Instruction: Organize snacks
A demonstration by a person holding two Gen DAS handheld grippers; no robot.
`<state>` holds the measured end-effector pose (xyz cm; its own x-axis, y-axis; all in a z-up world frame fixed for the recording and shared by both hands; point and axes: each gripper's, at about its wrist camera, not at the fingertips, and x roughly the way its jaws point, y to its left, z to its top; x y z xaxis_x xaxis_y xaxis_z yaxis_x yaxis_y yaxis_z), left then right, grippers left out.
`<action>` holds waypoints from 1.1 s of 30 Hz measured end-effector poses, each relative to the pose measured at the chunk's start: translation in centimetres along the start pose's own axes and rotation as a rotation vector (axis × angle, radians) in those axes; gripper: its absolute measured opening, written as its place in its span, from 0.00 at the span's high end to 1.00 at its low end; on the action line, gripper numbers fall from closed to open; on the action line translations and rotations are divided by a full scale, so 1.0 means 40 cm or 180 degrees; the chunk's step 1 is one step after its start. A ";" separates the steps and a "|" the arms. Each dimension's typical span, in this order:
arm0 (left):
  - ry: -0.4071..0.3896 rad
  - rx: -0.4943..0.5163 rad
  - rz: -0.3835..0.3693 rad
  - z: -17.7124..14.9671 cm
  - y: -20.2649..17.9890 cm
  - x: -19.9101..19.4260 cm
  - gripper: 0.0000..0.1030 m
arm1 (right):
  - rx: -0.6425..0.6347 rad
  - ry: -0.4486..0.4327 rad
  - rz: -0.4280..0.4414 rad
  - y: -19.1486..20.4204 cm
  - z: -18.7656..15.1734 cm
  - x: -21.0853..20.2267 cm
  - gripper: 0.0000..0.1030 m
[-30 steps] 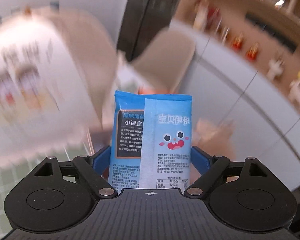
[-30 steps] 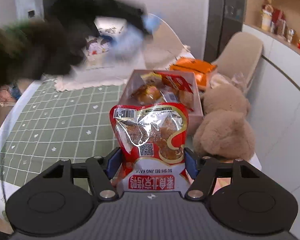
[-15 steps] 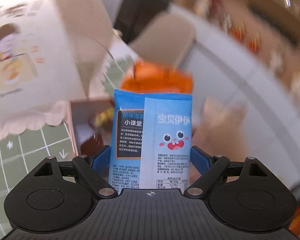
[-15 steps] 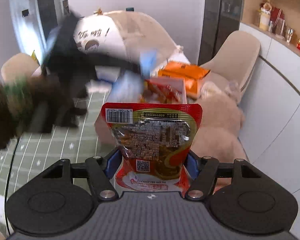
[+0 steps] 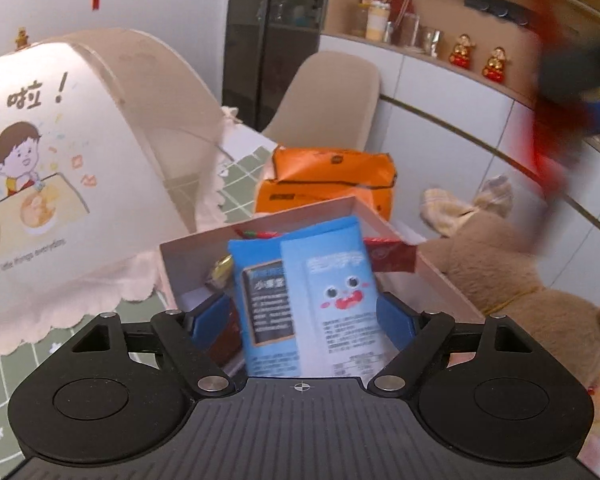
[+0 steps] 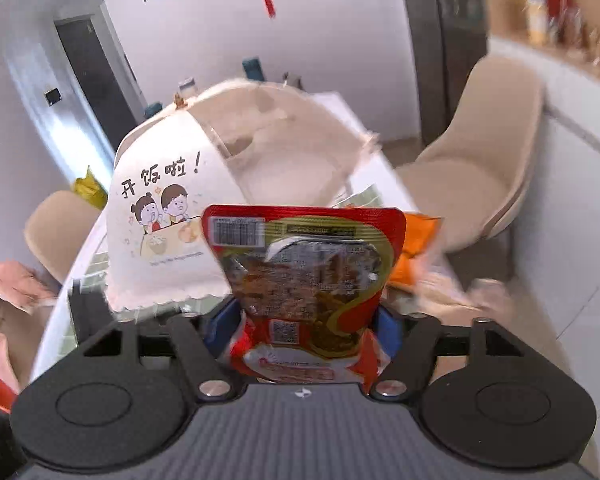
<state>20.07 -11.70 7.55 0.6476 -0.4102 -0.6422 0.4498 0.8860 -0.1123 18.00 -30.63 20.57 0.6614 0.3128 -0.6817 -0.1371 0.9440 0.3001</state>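
The left gripper (image 5: pixel 302 320) is hanging over the near rim of the pink box (image 5: pixel 440 276), its blue fingers (image 5: pixel 208 320) spread apart with gaps to either side of the blue snack packet (image 5: pixel 304 296), which is standing tilted over the box's other snacks. An orange pack (image 5: pixel 332 176) is lying just beyond the far rim. The right gripper (image 6: pixel 302 328) is pointing level and high, jaws clamped on the red pouch (image 6: pixel 304 280), with open air around it.
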 end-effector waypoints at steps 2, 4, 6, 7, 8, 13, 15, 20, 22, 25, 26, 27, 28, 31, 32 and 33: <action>0.0036 -0.0008 -0.0025 -0.016 0.002 -0.014 0.17 | 0.0127 0.0137 -0.0016 -0.004 0.009 0.059 0.15; 0.0018 0.0043 -0.0045 -0.035 0.004 -0.051 0.17 | 0.0331 0.0257 0.0123 -0.024 -0.003 0.092 0.15; -0.0041 0.0013 -0.0057 -0.056 0.008 -0.101 0.17 | 0.0471 0.0281 0.0280 -0.046 -0.032 0.104 0.15; -0.0058 -0.0052 -0.0068 -0.066 0.013 -0.122 0.17 | 0.0515 0.0291 0.0288 -0.052 -0.045 0.108 0.15; -0.0070 -0.0162 -0.0068 -0.079 0.020 -0.146 0.17 | 0.0545 0.0294 0.0285 -0.056 -0.067 0.109 0.15; 0.0001 -0.0732 -0.0070 -0.170 0.055 -0.235 0.17 | 0.0248 0.0246 0.0002 -0.020 -0.189 0.081 0.15; 0.0063 -0.0880 -0.0006 -0.223 0.062 -0.265 0.17 | 0.0063 0.0180 -0.0147 0.020 -0.264 0.064 0.14; 0.0186 -0.0784 0.0385 -0.364 0.064 -0.317 0.18 | 0.0019 0.0036 -0.0358 0.102 -0.464 0.046 0.02; 0.0197 -0.0713 0.0608 -0.410 0.070 -0.336 0.18 | -0.0033 0.0015 -0.0386 0.133 -0.537 0.059 0.02; 0.0215 -0.0714 0.0698 -0.464 0.087 -0.347 0.18 | -0.0142 0.0047 -0.0556 0.173 -0.621 0.102 0.02; 0.0203 -0.0684 0.0758 -0.476 0.091 -0.345 0.18 | -0.0158 0.0076 -0.0613 0.180 -0.640 0.119 0.02; 0.0190 -0.0662 0.0813 -0.483 0.093 -0.340 0.18 | -0.0168 0.0126 -0.0669 0.186 -0.655 0.135 0.02; 0.0176 -0.0662 0.0857 -0.489 0.094 -0.337 0.18 | -0.0184 0.0170 -0.0710 0.188 -0.664 0.147 0.01; 0.0072 -0.0592 0.0997 -0.487 0.097 -0.319 0.18 | -0.0313 0.0137 -0.0891 0.201 -0.679 0.158 0.00; 0.0058 -0.0552 0.1031 -0.486 0.094 -0.313 0.18 | -0.0318 0.0125 -0.0938 0.202 -0.678 0.161 0.00; 0.0052 -0.0475 0.1069 -0.484 0.089 -0.304 0.17 | -0.0294 0.0094 -0.0970 0.199 -0.676 0.163 0.00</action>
<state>1.89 0.64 0.30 0.7334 -0.0885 -0.6740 0.1182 0.9930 -0.0017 1.29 -18.26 0.49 0.6607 0.0157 -0.7505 -0.0031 0.9998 0.0181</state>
